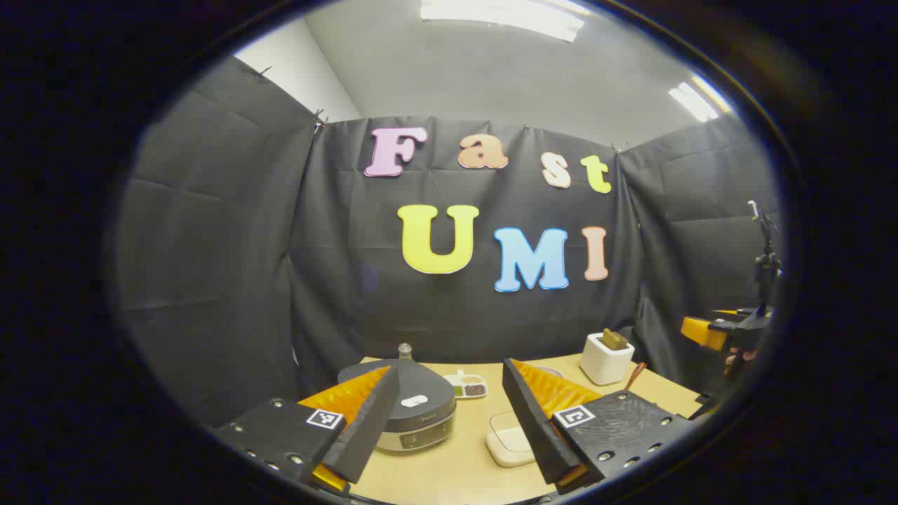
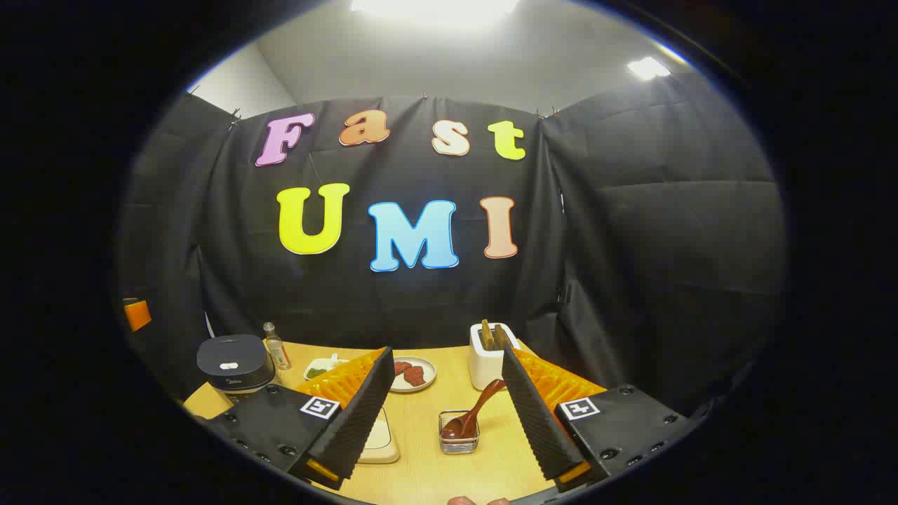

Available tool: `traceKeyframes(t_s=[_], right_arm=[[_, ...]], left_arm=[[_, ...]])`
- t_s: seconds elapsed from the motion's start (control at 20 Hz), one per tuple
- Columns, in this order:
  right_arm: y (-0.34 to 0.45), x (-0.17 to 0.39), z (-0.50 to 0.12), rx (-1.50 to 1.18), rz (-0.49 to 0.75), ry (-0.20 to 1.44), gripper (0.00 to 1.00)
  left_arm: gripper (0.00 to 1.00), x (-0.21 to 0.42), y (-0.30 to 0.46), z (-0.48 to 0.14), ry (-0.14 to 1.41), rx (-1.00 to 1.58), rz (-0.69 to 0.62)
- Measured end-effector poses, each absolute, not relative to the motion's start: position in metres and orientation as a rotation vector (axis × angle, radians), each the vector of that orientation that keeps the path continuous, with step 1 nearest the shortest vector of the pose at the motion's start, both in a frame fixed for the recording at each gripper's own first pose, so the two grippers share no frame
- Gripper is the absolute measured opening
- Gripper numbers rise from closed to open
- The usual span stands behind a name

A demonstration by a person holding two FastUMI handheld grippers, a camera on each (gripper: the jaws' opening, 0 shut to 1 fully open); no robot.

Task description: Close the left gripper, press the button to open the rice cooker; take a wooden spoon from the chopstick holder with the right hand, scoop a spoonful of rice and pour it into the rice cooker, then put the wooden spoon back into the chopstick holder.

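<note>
Both tongs released: left tongs, right tongs. Rice cooker lid shut, button at 11 o'clock; pressing unclenched risks straddling it.

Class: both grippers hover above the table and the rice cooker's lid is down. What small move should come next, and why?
Probably shut the left gripper: its fingers stand wide apart, while the rice cooker sits below them, lid closed, and its button has to be pressed with closed fingers. The wooden spoon can wait.

On the table, the rice cooker stands far left, the chopstick holder right, behind the wooden spoon.
</note>
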State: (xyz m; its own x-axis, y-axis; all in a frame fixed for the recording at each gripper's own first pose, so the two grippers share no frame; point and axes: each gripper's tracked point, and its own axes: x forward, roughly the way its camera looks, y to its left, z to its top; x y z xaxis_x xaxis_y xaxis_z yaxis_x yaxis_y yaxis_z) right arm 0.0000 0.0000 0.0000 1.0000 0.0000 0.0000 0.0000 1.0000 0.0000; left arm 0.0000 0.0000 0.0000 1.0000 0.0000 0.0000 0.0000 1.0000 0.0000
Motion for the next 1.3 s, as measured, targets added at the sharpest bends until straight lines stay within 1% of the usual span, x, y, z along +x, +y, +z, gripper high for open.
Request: traceKeyframes(t_s=[0.35, 0.6, 1.15, 1.3], right_arm=[[0.01, -0.006, -0.002, -0.024, 0.034, 0.015, 0.98], [0.016, -0.008, -0.008, -0.01, 0.045, 0.028, 0.98], [0.025, -0.025, -0.03, -0.032, 0.056, 0.07, 0.98], [0.035, -0.029, -0.032, -0.033, 0.08, 0.071, 0.98]], left_arm=[[0.93, -0.018, 0.024, -0.02, 0.046, -0.069, 0.064], [0.93, -0.034, 0.04, -0.032, 0.083, -0.058, 0.091], [0.92, -0.036, 0.031, -0.029, 0.092, -0.046, 0.049], [0.93, -0.041, 0.038, -0.035, 0.11, -0.061, 0.053]])
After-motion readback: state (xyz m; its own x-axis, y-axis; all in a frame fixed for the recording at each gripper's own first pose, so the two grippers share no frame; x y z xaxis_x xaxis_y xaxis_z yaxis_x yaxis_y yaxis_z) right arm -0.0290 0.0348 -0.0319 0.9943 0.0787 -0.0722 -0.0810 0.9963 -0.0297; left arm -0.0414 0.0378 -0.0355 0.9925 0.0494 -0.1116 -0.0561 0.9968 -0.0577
